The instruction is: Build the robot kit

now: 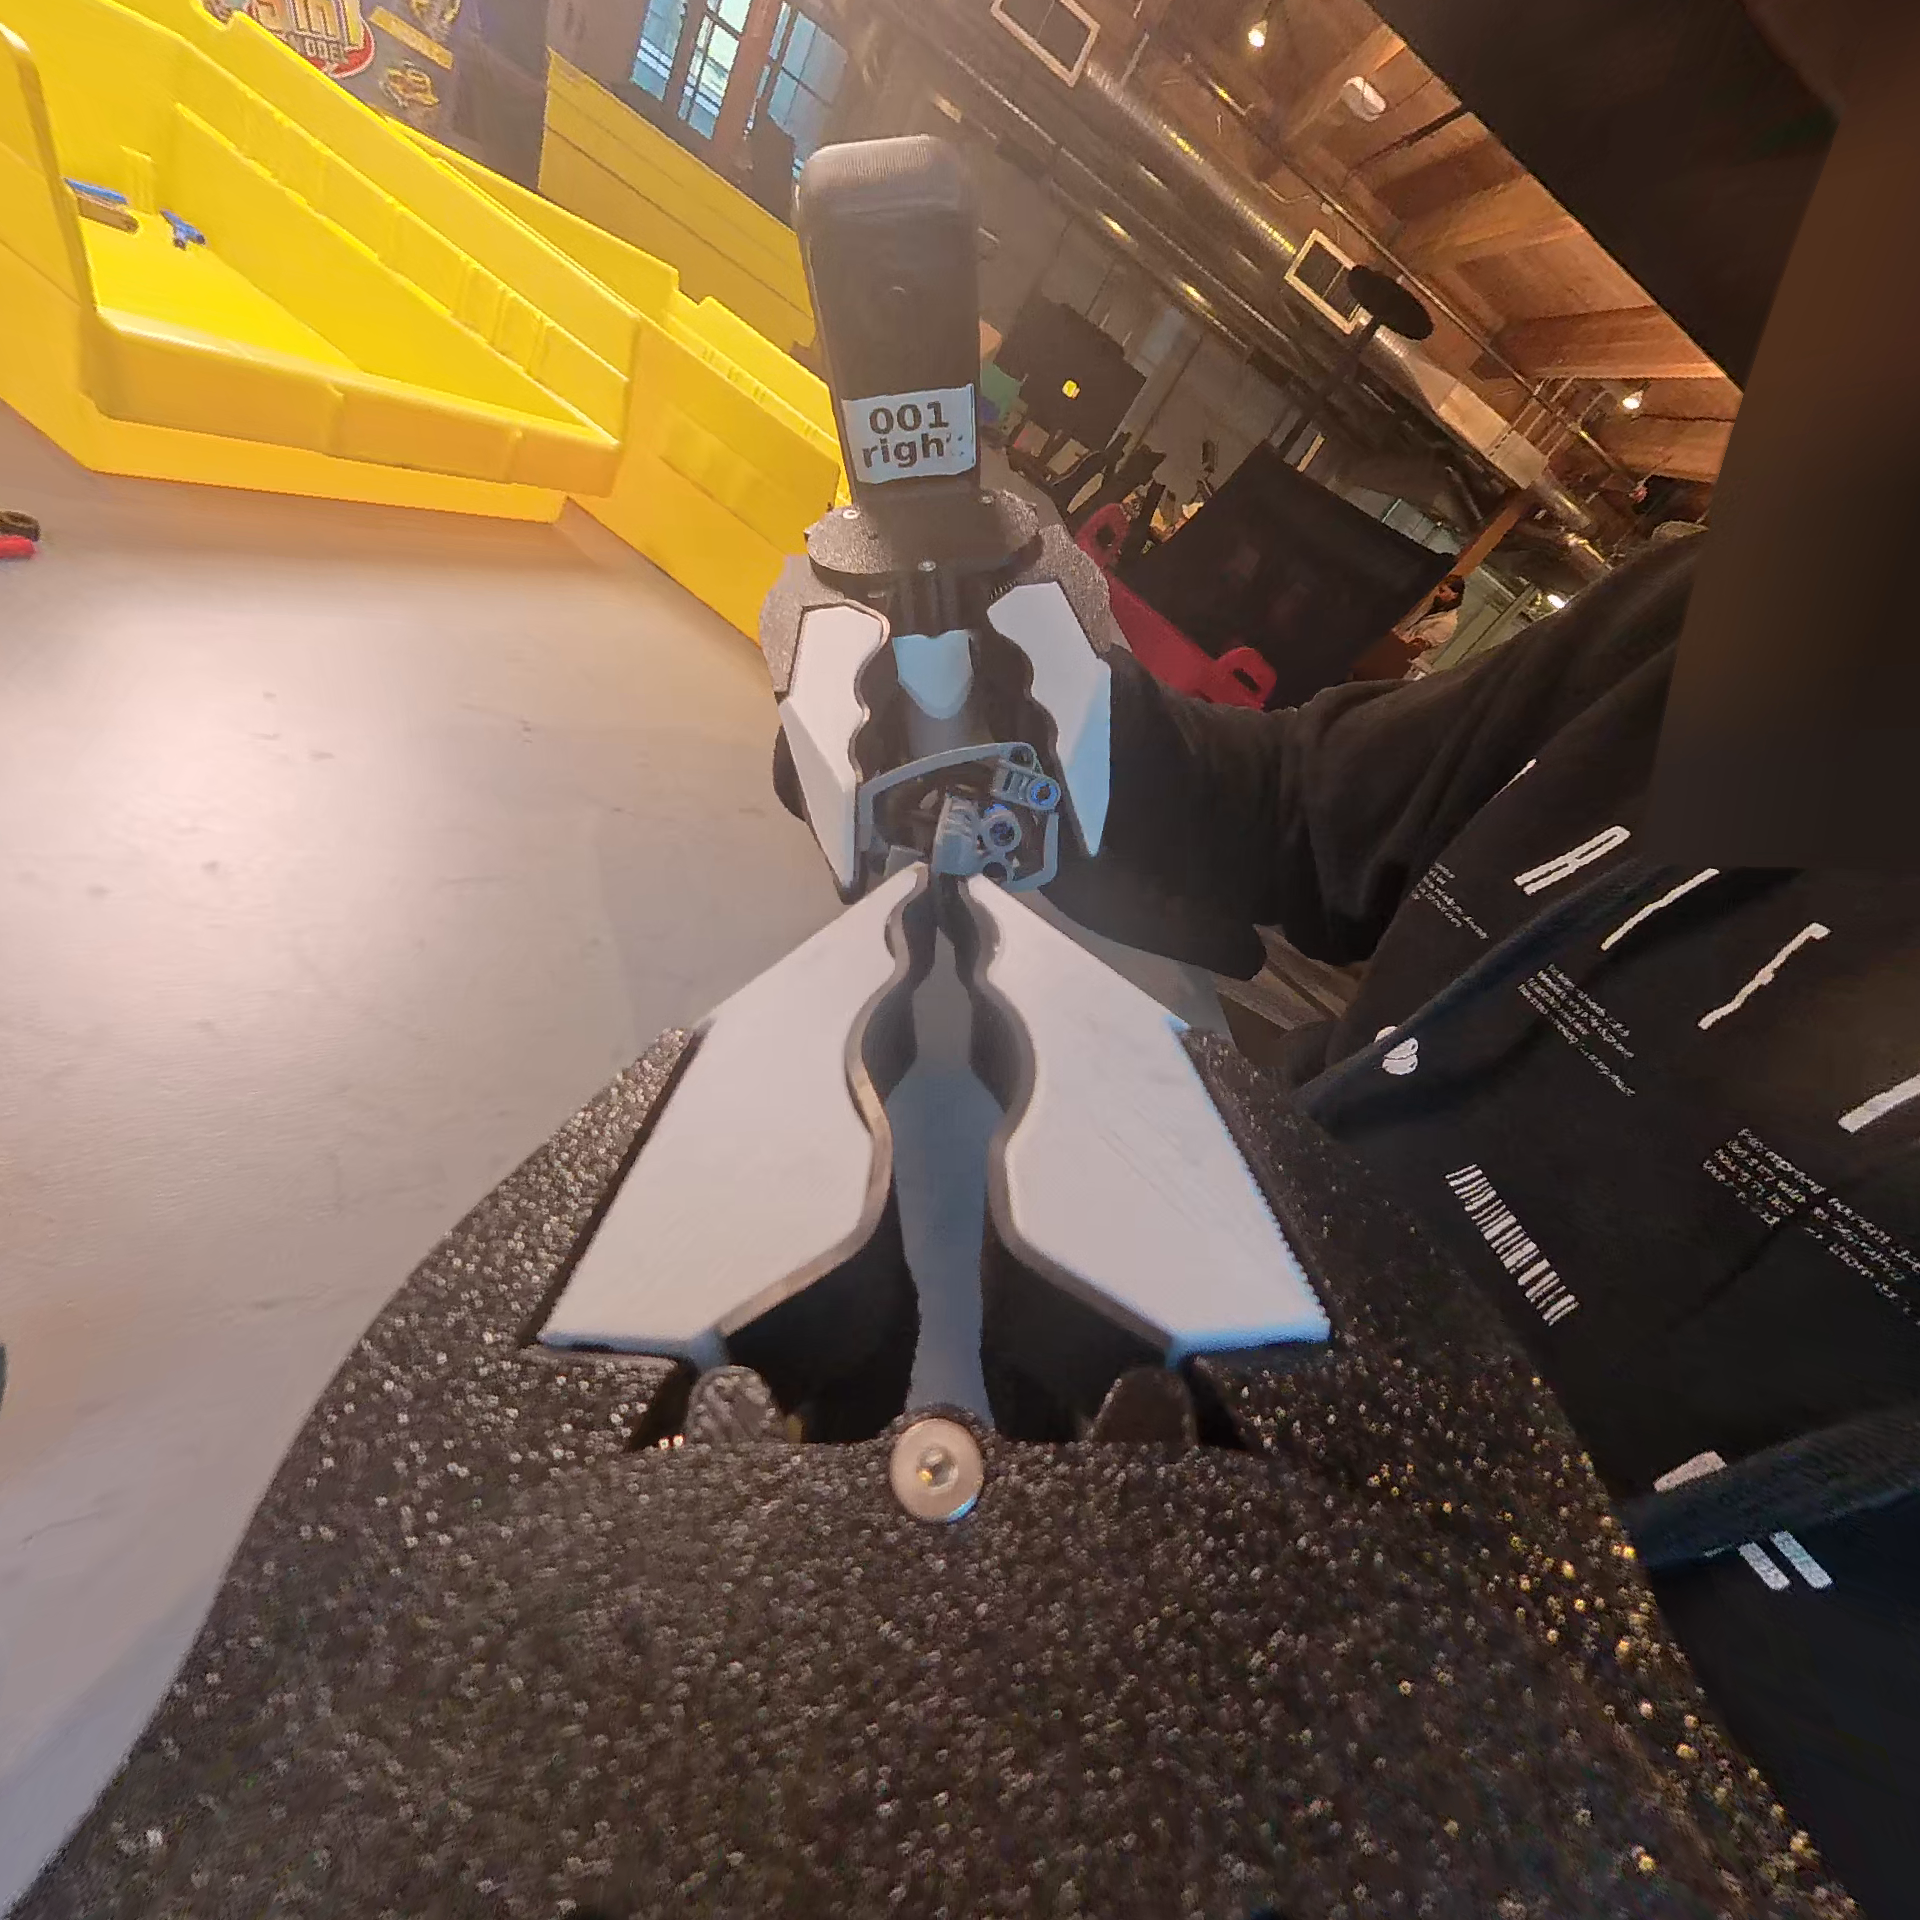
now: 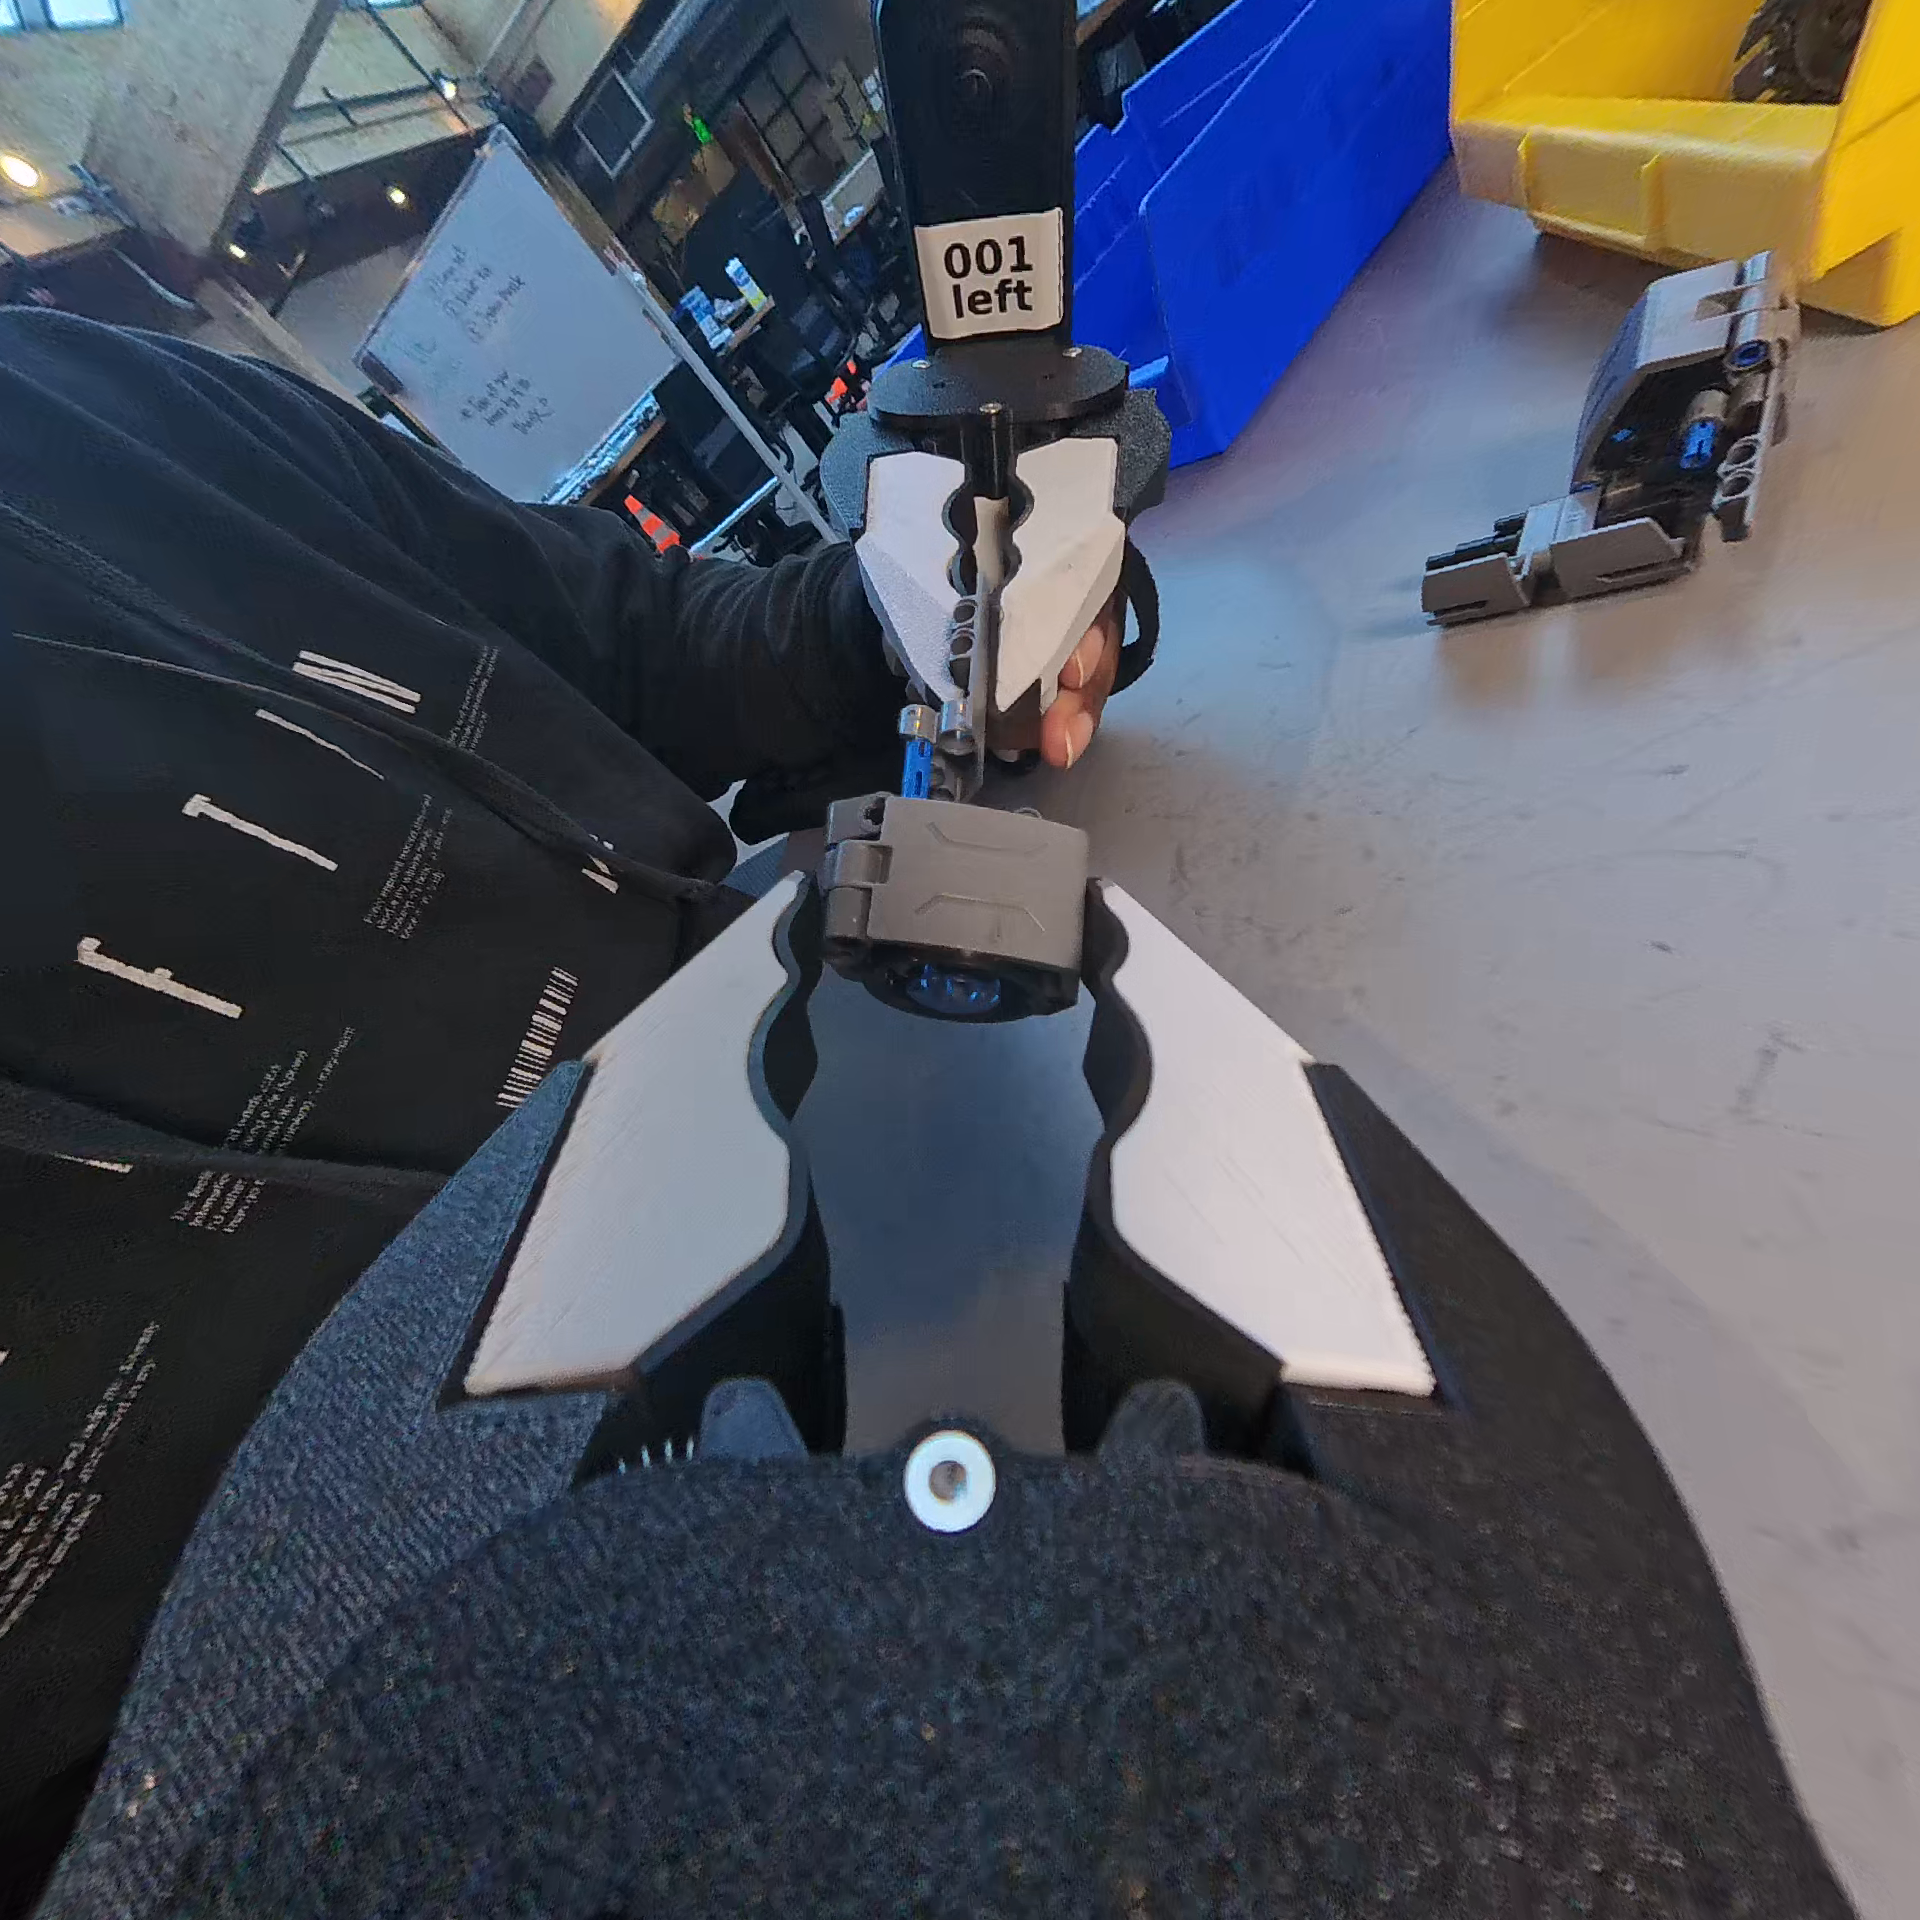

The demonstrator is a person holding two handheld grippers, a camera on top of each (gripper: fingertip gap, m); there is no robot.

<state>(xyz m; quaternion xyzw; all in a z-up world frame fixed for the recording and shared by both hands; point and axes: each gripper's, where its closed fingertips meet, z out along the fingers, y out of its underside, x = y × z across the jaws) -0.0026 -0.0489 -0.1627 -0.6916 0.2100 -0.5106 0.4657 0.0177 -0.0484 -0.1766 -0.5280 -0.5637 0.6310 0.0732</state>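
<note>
Up close, the right claw (image 2: 954,914) grips a dark grey brick-built block (image 2: 956,904), while the left claw (image 1: 948,883) pinches a thin grey beam (image 2: 966,665) meeting it. Another grey assembly (image 2: 1621,447) lies well apart on the worktop (image 2: 1507,935) near a yellow bin (image 2: 1662,156).

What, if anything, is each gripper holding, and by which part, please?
The right gripper clamps the dark grey motor-like block by its two sides. The left gripper pinches the thin grey beam along its length.

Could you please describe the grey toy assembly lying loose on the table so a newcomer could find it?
Start at the yellow bin in the right wrist view's far corner. On the grey table just before it lies a grey brick-built assembly with blue pins, the only piece no hand-held gripper holds.
</note>
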